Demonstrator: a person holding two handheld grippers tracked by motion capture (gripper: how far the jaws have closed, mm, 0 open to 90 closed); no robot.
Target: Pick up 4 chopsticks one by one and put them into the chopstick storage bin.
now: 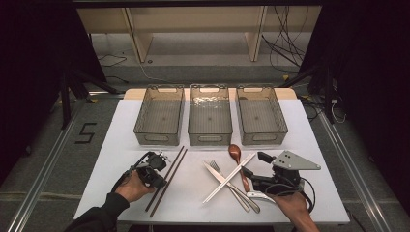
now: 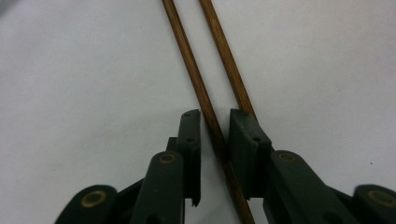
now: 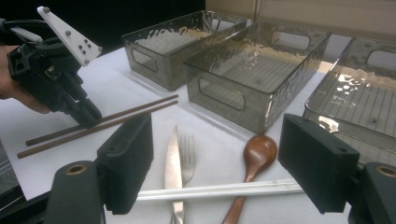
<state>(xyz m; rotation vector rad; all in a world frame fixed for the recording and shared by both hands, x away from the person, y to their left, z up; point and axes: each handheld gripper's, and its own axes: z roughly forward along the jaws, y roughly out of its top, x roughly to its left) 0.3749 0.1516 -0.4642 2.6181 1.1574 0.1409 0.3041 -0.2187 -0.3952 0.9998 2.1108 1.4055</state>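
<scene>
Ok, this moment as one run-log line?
left tongs: astride one brown chopstick, small gaps | right tongs: open, above white chopsticks | bins: empty

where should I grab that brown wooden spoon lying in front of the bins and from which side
Grip the brown wooden spoon on the bare neck just below its bowl, coming straight down from above with the jaws across its handle. It lies flat on the white table, and further down the handle runs under the crossed white chopsticks, close to the metal knife. The right gripper, jaws open, sits nearest.
</scene>
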